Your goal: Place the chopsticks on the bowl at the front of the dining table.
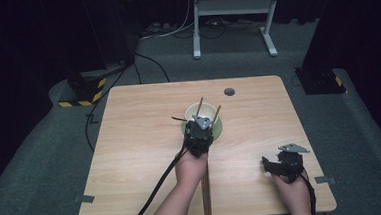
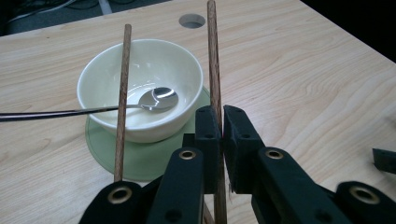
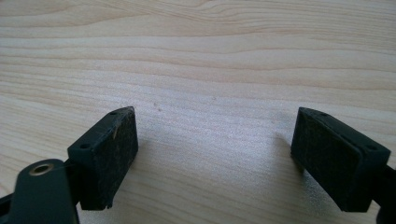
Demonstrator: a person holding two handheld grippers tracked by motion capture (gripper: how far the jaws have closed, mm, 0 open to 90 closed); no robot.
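Clamping one chopstick (image 2: 215, 70) in my left fingers (image 2: 223, 135), I'd steady its loose twin (image 2: 123, 93) before reaching the bowl (image 2: 140, 88) ahead; right fingers (image 3: 210, 158) stand wide, empty.

Two chopsticks (image 2: 123, 93), one bowl (image 2: 140, 70), one spoon (image 2: 154, 99), one mat (image 2: 140, 158), two grippers (image 1: 200, 129).

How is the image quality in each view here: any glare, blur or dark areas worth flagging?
High view: the table is evenly lit, the surroundings nearly black. Left gripper view: glare on the spoon in the bowl; the left gripper shut on a chopstick looks soft up close. Right gripper view: sharp wood grain, faint shadows beside the open right gripper.
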